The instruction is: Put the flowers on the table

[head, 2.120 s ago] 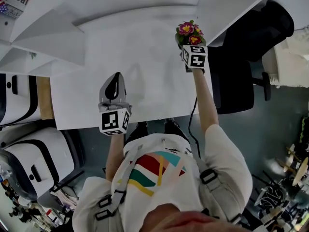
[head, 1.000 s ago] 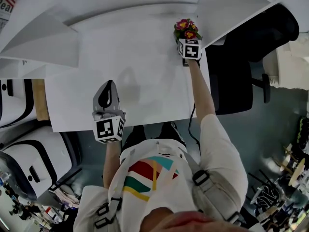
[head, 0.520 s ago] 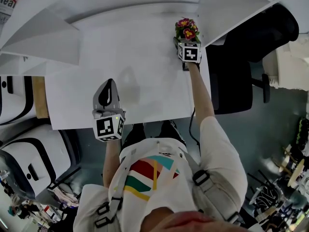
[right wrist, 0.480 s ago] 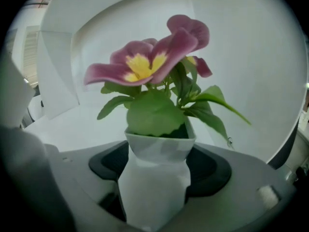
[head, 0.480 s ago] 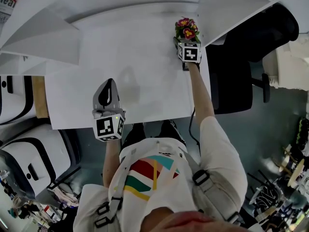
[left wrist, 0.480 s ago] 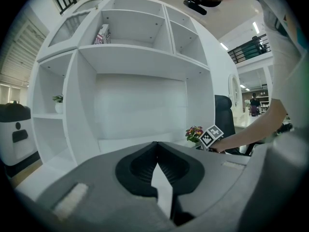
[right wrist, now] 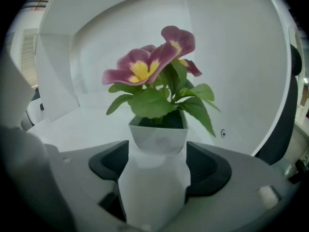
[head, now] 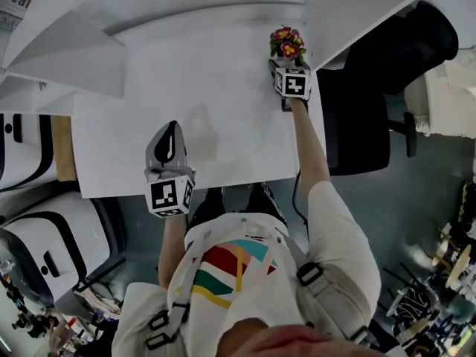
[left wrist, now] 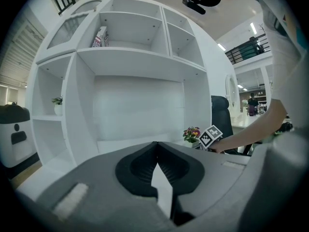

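the flower pot [head: 287, 45] is at the far right corner of the table [head: 223, 103], between the jaws of the right gripper [head: 287, 62], which press on its two sides. the left gripper [head: 169, 134] hangs over the near left part of the table, jaws together, well apart from the pot. a shelf unit [head: 67, 50] rises behind the table's far edge. a chair [head: 372, 103] stands just right of the table.

the right gripper [right wrist: 157, 161] hides the base of the flower pot [right wrist: 158, 138].

The white table [head: 223, 73] has a pot of flowers [head: 287, 44] at its far right corner (whether it is fully set down is unclear).
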Available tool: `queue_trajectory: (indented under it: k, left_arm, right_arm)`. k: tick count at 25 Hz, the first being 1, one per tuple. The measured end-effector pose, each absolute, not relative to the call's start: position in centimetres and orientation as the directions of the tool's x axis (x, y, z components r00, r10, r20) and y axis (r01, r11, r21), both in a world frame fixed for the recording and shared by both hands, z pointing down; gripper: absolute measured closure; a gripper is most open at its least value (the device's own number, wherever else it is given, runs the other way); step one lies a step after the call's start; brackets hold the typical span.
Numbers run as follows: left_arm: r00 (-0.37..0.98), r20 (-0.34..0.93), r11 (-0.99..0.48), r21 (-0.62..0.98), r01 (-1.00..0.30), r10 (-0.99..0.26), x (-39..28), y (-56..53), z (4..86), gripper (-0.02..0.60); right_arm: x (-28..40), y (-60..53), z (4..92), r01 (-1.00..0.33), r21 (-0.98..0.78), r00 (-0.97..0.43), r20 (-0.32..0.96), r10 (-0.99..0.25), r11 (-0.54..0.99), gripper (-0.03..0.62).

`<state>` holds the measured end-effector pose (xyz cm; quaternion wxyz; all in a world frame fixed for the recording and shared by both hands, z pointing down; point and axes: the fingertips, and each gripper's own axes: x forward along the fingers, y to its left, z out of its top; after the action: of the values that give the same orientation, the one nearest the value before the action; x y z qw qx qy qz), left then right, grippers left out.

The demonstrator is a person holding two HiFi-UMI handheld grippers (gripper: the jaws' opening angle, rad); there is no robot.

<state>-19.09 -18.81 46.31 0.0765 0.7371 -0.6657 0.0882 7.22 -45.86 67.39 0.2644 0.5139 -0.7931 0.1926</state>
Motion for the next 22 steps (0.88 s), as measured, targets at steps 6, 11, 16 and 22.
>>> queue_trajectory:
  k: [6,11,16,22]
  left_arm:
    - [0.106,0.208,-0.110,-0.006,-0.994,-0.972,-19.3,-18.6,45.6,0.578]
    - [0.124,0.176,-0.124,0.012,-0.992,-0.976,-19.2,-18.7,44.7,0.578]
    - [0.155,0.114,-0.153,0.027,-0.988,-0.981,-18.6,-19.9,43.0,0.578]
    - [0.195,0.041,-0.194,0.044,-0.980,-0.980,-17.5,-20.7,40.6,0.578]
  right_arm:
    - [7.7,-45.6,66.0,-0.927,-0.020,-0.310,0.605,-0.733,0.376,0.244]
    - [8.4,-43.8,63.9,-0.935,-0.043,-0.307,0.593,-0.744,0.351,0.238]
    - [9.2,-42.1,60.4,-0.938,-0.070,-0.321,0.538,-0.780,0.338,0.238]
    - [9.8,-39.8,53.3,-0.922,-0.112,-0.382,0.433,-0.817,0.372,0.255]
